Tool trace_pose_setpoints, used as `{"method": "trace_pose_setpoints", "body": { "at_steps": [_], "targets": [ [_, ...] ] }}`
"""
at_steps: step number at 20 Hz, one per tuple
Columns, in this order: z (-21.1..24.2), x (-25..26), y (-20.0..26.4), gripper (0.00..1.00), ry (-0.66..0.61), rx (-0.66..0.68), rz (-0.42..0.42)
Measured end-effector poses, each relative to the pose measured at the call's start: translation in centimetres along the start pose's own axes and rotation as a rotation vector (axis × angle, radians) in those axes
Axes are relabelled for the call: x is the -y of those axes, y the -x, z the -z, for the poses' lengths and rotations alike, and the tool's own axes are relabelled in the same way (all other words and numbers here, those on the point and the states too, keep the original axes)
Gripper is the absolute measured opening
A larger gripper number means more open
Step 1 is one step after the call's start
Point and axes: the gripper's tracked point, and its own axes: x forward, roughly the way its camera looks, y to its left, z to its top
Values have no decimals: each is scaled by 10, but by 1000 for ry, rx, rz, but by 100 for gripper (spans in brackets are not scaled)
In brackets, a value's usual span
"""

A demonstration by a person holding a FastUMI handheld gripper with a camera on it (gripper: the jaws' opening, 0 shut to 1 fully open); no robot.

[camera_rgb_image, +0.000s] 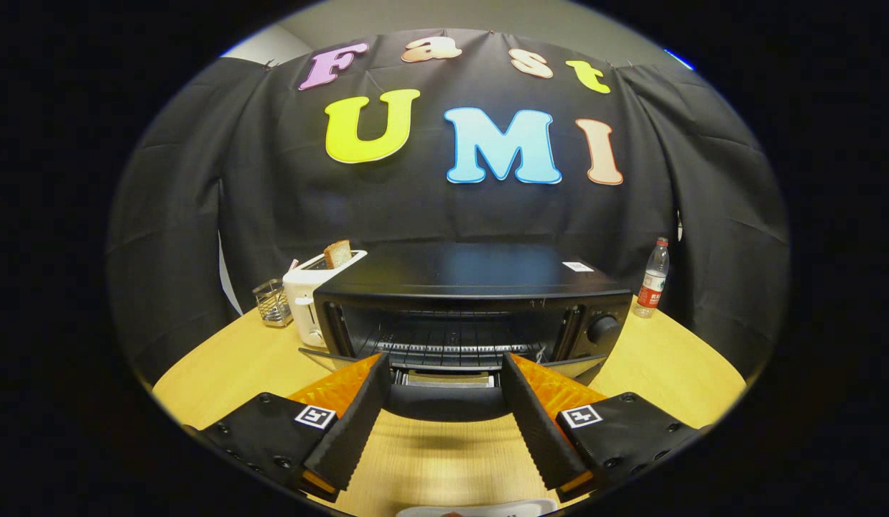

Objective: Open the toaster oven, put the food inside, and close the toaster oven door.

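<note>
One toaster oven (473,301), door (444,391) dropped open toward the fingers, rack inside bare. One white toaster (312,294) just left of it, one bread slice (337,253) upright in its slot. One wire holder (272,301) farther left. One water bottle (653,278) right of the oven. Wooden table (674,366) bare on both flanks and between the fingers. Gripper (444,362): spread wide, holding nothing, tips at the door's front edge; contact cannot be told. White object's edge (480,508) lies below the fingers.

Tool (444,359) open, toaster oven (473,301) door down
</note>
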Motion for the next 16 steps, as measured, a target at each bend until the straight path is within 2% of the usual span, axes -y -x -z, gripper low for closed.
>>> {"method": "trace_pose_setpoints", "body": {
  "at_steps": [16],
  "targets": [
    [74, -2, 29, 100, 18, -143, 28]
  ]
}}
